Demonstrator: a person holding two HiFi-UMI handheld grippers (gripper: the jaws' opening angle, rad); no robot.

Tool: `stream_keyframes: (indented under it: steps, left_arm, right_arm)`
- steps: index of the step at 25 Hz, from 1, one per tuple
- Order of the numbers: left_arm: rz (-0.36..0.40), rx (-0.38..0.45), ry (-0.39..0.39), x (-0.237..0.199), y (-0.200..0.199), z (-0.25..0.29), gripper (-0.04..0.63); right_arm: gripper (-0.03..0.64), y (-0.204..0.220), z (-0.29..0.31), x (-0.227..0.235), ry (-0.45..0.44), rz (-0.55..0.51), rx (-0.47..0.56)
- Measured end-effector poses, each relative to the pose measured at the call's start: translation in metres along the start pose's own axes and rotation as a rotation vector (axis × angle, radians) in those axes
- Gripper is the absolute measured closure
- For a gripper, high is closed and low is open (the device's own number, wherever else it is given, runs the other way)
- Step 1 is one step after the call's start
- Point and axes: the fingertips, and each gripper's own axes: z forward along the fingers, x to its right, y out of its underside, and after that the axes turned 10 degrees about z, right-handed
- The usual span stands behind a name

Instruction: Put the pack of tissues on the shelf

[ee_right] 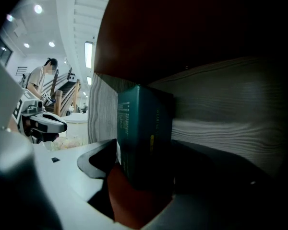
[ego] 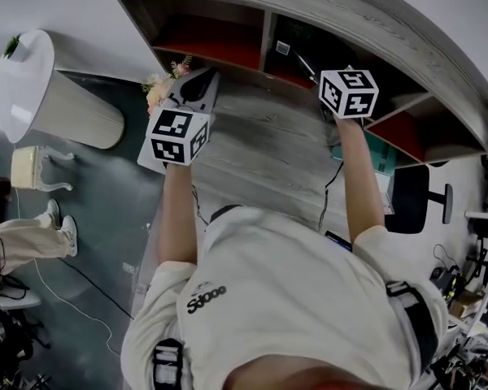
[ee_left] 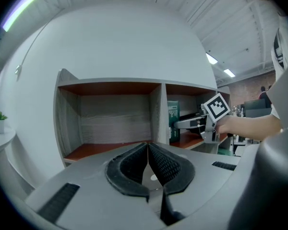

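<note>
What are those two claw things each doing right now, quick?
Left gripper: closed, jaws together, nothing between them.
Right gripper: closed on the green pack of tissues, inside the shelf.

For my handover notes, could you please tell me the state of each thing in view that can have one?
left tool: shut, holding nothing, in front of the shelf.
right tool: shut on the pack of tissues, reaching into a shelf compartment.
pack of tissues: upright, gripped, inside the compartment.
shelf: open-fronted, no doors.
</note>
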Motion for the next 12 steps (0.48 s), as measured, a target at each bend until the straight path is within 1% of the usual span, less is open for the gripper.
stream_keyframes:
  steps: [2,5,10,12]
  left_arm:
    - [-0.007,-0.003,-0.024,0.002,-0.001,-0.017,0.575]
    - [-0.017,0.001,-0.050,0.015,-0.007,-0.039,0.575]
    - [-0.003,0.019,-0.060,0.059,-0.025,-0.069,0.575]
    - [0.003,0.021,-0.058,0.081,-0.033,-0.083,0.575]
  right_arm:
    - [0.259,0.000,-0.017,-0.005,0.009,0.001,-0.004]
    - [0.259,0.000,-0.050,-0.008,0.019,-0.003,-0.008]
    - [0.261,0.009,-0.114,-0.010,0.009,0.043,-0.021]
    - [0.281,0.013,-0.145,-0.015,0.003,0.053,-0.031]
